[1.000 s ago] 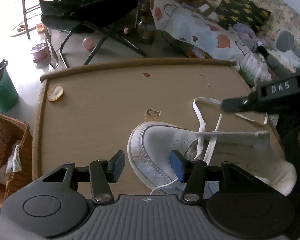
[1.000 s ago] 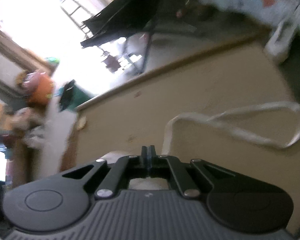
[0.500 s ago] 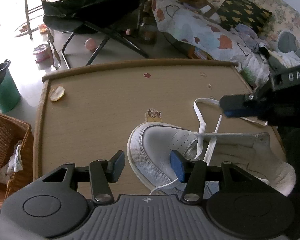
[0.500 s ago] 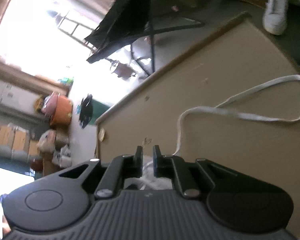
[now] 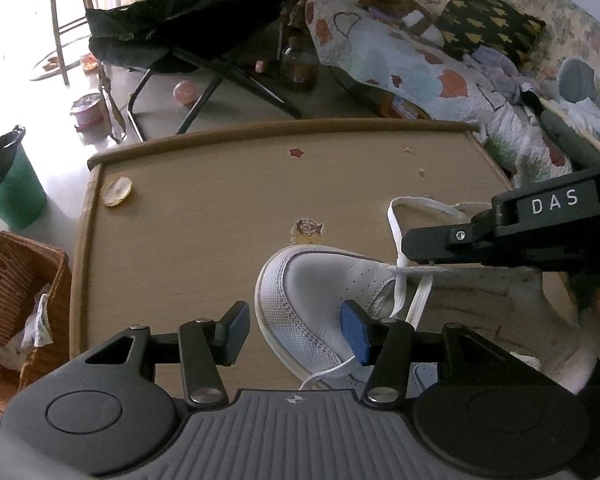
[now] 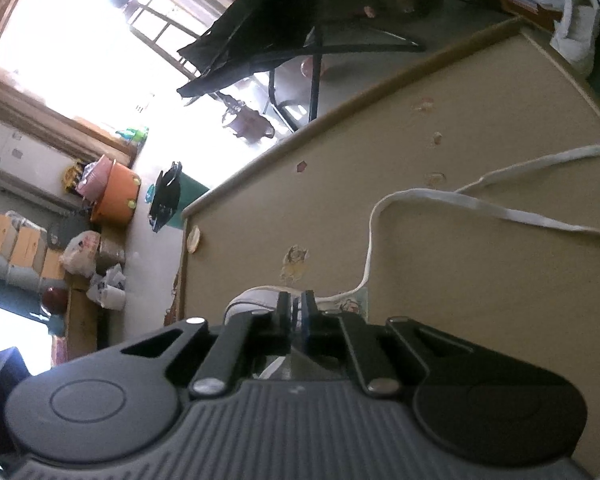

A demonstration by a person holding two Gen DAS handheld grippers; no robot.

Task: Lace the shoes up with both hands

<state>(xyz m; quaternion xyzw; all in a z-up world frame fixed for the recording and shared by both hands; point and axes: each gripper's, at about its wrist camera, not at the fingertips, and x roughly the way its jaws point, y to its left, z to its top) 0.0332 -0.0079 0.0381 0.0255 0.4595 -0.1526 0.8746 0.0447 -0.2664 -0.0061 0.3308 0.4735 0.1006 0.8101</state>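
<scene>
In the left wrist view my left gripper (image 5: 296, 330) stands open, straddling the toe of the white shoe (image 5: 332, 292) at lower centre. In the right wrist view my right gripper (image 6: 294, 312) is closing near the lace (image 6: 440, 200), a slim gap left and nothing visibly clamped.

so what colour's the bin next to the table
Green bin with a black liner, clearest in the left wrist view.
</scene>
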